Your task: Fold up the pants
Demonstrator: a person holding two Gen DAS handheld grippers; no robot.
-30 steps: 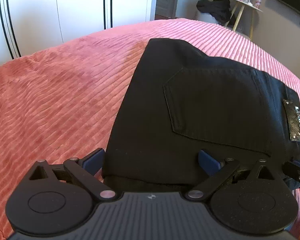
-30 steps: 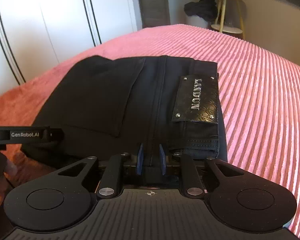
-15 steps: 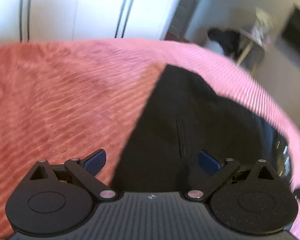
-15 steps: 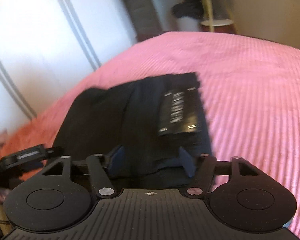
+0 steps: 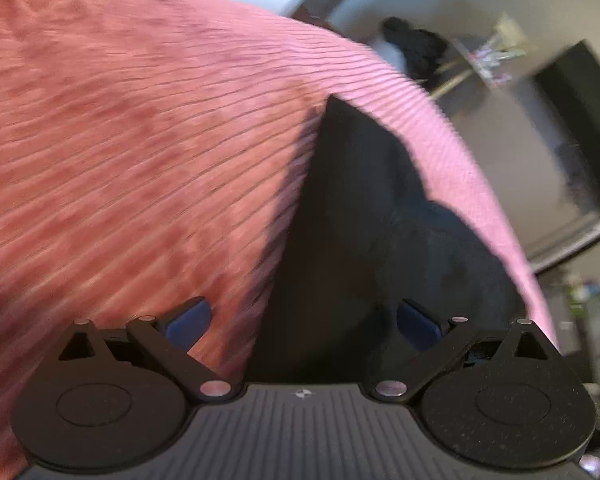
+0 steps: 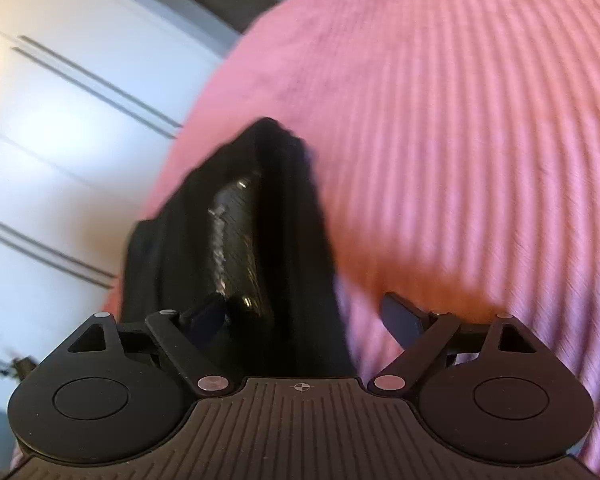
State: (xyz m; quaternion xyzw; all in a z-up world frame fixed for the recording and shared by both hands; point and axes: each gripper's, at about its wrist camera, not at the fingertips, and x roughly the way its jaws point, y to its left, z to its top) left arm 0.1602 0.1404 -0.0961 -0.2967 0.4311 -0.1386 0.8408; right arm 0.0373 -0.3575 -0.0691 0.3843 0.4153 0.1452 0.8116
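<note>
The folded black pants (image 5: 364,216) lie on the pink ribbed bedspread (image 5: 140,140). In the left wrist view they fill the middle and right, blurred by motion. My left gripper (image 5: 304,320) is open, its blue-padded fingers spread wide with the pants' near edge between them. In the right wrist view the pants (image 6: 260,240) lie ahead and to the left, with their shiny leather label (image 6: 232,232) showing. My right gripper (image 6: 308,318) is open and empty, jaws wide apart, tilted above the pants' near end.
White wardrobe doors (image 6: 60,128) stand beyond the bed's far edge. A small side table (image 5: 488,56) and dark clothing (image 5: 416,48) are at the back right by a wall. The bedspread (image 6: 460,120) stretches wide to the right of the pants.
My right gripper opened and let go of the pants' waistband. Both grippers have pulled back and tilted, so both views swing and blur. The left stayed open.
</note>
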